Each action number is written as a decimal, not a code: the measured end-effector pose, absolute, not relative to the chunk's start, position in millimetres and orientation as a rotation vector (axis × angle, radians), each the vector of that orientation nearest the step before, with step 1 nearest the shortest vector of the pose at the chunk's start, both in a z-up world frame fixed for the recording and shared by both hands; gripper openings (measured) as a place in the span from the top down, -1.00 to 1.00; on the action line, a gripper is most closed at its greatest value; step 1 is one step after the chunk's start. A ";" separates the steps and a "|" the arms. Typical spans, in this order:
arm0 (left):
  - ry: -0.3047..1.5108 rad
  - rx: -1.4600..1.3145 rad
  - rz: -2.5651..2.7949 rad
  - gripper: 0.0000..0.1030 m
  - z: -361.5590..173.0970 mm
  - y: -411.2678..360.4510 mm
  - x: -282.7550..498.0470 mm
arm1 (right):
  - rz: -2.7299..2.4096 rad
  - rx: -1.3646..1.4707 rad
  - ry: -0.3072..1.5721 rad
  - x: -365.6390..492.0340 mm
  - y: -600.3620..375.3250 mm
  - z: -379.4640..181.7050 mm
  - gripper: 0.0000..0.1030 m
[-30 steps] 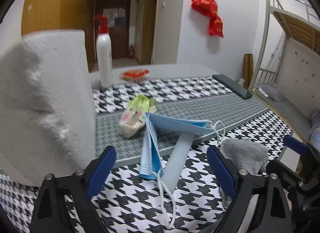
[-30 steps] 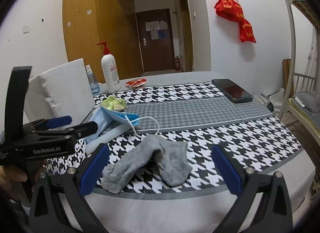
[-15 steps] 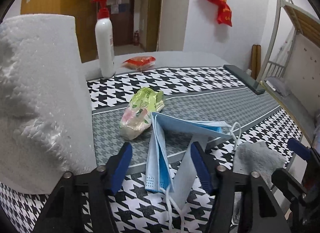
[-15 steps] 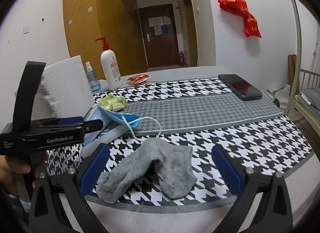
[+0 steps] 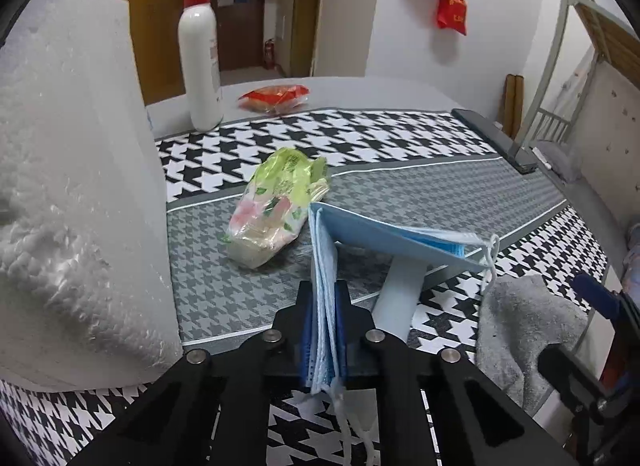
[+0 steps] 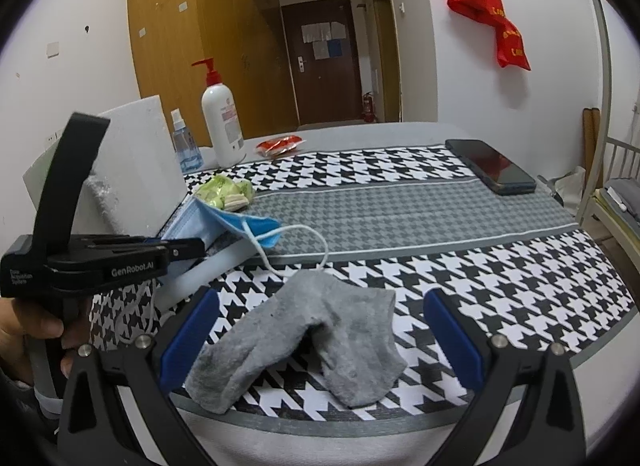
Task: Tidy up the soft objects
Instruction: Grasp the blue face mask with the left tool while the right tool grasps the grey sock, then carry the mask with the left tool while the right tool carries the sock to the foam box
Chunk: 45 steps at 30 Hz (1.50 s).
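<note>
A blue face mask (image 5: 396, 240) lies folded on the houndstooth table runner (image 5: 380, 137), its white ear loops trailing off both ends. My left gripper (image 5: 323, 302) is shut on the near edge of the mask (image 6: 208, 223); from the right wrist view the left gripper (image 6: 200, 245) shows at the left with a hand on its handle. A grey sock (image 6: 304, 338) lies crumpled near the table's front edge. My right gripper (image 6: 318, 338) stands open, its blue pads either side of the sock without touching it. The sock (image 5: 524, 322) also shows at the right of the left wrist view.
A white foam block (image 5: 72, 169) stands close on the left. A green tissue packet (image 5: 276, 205) lies behind the mask. A white pump bottle (image 6: 222, 121), a small spray bottle (image 6: 184, 141) and a red packet (image 6: 280, 143) stand at the back. A dark phone (image 6: 490, 165) lies at the far right.
My left gripper has moved in on the mask and its jaws have shut on the mask's near edge. The right gripper has come a little closer over the sock, still open.
</note>
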<state>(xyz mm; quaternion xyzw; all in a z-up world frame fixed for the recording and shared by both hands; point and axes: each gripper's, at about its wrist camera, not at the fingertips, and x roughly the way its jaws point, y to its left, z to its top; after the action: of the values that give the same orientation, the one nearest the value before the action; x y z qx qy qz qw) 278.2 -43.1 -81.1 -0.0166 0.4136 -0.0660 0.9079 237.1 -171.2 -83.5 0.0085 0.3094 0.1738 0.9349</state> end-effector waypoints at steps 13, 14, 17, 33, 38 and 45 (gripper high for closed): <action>0.810 -0.026 -0.167 0.82 -75.0 -46.0 272.3 | 0.328 -0.040 0.671 241.1 -158.4 -87.2 -0.97; 0.809 -0.027 -0.169 0.82 -74.8 -46.1 272.2 | 0.332 -0.043 0.674 241.1 -157.7 -87.3 -0.92; 0.803 -0.027 -0.172 0.82 -74.1 -45.8 271.5 | 0.341 -0.056 0.687 240.7 -155.5 -89.4 -0.73; 0.688 -0.047 -0.205 0.82 -47.9 -43.8 250.4 | 0.366 -0.008 0.714 231.0 -164.8 -90.9 0.68; 0.615 -0.049 -0.211 0.82 -26.6 -41.6 233.6 | 0.333 0.010 0.664 217.7 -177.7 -76.4 0.68; 0.500 -0.044 -0.203 0.82 4.7 -36.0 202.6 | 0.316 0.016 0.598 193.4 -185.9 -55.5 0.68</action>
<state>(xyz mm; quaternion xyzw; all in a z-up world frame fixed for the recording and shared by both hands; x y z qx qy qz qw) 202.6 -36.0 4.7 -0.0217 0.2471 -0.1004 0.9635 193.4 -185.9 -55.5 0.0077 0.2935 0.1548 0.9433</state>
